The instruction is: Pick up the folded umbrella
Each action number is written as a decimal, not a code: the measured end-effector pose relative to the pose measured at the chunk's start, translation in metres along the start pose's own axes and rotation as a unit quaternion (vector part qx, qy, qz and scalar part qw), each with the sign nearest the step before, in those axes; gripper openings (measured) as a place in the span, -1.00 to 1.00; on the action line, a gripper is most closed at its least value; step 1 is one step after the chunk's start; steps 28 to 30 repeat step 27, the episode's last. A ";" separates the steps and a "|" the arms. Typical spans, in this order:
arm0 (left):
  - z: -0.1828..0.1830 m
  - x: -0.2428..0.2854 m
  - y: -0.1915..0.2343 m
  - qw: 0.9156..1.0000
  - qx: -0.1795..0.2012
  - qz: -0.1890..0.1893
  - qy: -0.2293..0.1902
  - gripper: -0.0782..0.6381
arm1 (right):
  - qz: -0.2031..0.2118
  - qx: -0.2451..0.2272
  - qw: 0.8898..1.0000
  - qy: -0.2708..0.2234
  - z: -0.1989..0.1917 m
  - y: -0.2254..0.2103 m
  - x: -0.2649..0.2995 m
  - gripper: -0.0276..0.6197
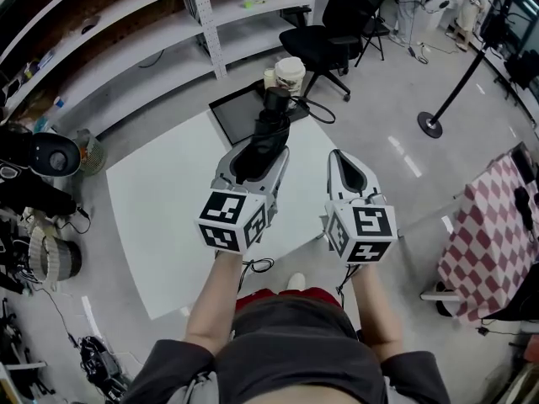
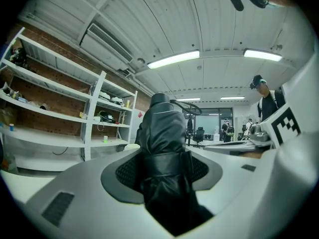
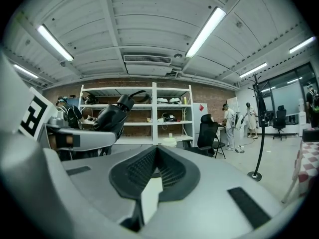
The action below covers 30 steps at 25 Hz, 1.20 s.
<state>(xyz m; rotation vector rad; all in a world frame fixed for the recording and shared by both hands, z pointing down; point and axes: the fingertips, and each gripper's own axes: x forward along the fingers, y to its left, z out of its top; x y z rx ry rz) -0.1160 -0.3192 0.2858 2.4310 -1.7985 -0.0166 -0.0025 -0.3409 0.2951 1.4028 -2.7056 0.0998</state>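
Note:
My left gripper (image 1: 259,151) is shut on the folded black umbrella (image 1: 269,124), which it holds above the white table (image 1: 168,200). The umbrella runs forward out of the jaws, with its handle end and strap loop toward the far table edge. In the left gripper view the umbrella (image 2: 164,148) fills the gap between the jaws of the left gripper (image 2: 162,158). My right gripper (image 1: 337,155) hovers beside it on the right, shut with nothing in it. The right gripper view shows the right gripper (image 3: 157,151) with its tips together, and the umbrella (image 3: 112,116) at the left.
A dark flat laptop-like object (image 1: 232,112) and a white lidded container (image 1: 289,72) sit at the table's far edge. Behind them stand a black office chair (image 1: 333,32) and white shelves (image 1: 152,40). A stanchion base (image 1: 431,124) and a checkered cloth (image 1: 488,225) are at the right.

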 end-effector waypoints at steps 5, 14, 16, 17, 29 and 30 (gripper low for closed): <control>0.004 -0.005 0.004 1.000 -0.002 0.007 -0.008 -0.15 | 0.009 -0.006 1.000 -0.006 0.005 0.004 0.002 -0.86; 0.009 -0.012 0.009 1.000 -0.005 0.023 -0.015 -0.15 | 0.019 -0.003 1.000 -0.011 0.007 0.006 0.003 -0.86; 0.010 -0.012 0.009 0.999 -0.007 0.026 -0.016 -0.15 | 0.020 -0.003 1.000 -0.012 0.008 0.005 0.004 -0.86; 0.010 -0.012 0.009 0.999 -0.009 0.028 -0.017 -0.15 | 0.021 -0.003 1.000 -0.012 0.008 0.004 0.004 -0.86; 0.012 -0.014 0.007 0.999 -0.013 0.039 -0.023 -0.15 | 0.026 -0.003 1.000 -0.016 0.008 -0.003 0.001 -0.86; 0.012 -0.014 0.007 0.999 -0.013 0.039 -0.023 -0.15 | 0.026 -0.003 1.000 -0.016 0.008 -0.003 0.001 -0.86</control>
